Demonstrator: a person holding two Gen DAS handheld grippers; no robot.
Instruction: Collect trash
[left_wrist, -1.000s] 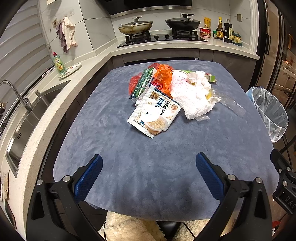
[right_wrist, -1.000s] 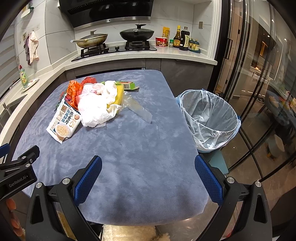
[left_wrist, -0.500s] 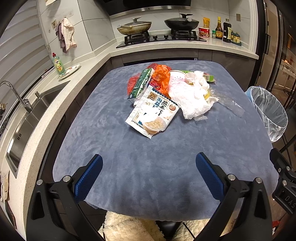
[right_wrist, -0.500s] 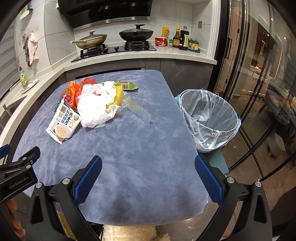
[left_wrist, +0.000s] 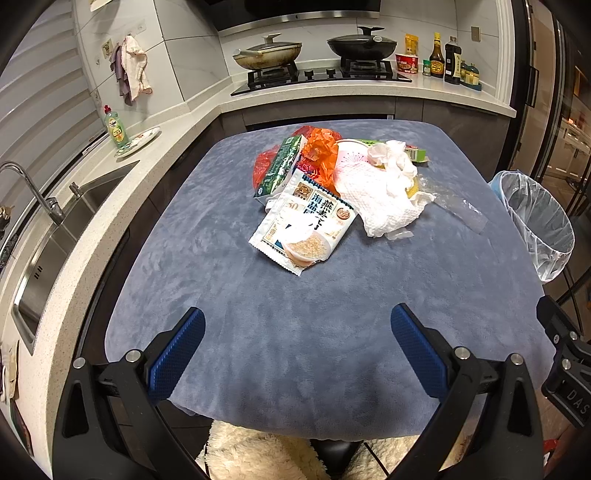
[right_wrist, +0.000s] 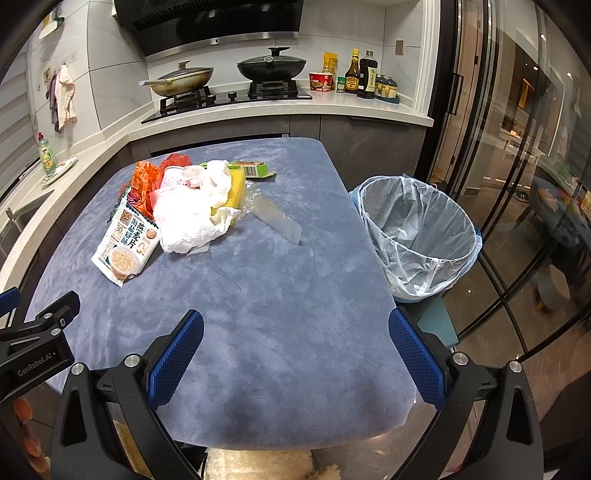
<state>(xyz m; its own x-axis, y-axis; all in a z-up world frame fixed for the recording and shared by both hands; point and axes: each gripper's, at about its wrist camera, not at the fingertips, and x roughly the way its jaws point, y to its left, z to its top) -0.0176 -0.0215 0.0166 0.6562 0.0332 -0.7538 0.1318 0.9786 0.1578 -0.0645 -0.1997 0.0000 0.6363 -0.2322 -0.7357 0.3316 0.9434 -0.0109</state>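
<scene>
Trash pile (left_wrist: 332, 192) lies toward the bench's (left_wrist: 258, 332) far edge, lined bin (right_wrist: 417, 236) beside its right edge, left tongs (left_wrist: 297, 347) and right tongs (right_wrist: 295, 347) both spread apart, empty.

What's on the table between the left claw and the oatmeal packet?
Nothing: only bare blue tablecloth lies between the left claw and the oatmeal packet, shown in the left wrist view.

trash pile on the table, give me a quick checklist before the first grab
1. Left gripper open and holding nothing: ok.
2. Right gripper open and holding nothing: ok.
3. Oatmeal packet is the nearest piece, lying flat with free edges: ok.
4. Bin lined, upright, beside the table's right edge: ok.
5. Cloth between grippers and pile bare: ok.
6. What lies under the paper towel: cannot tell.
</scene>
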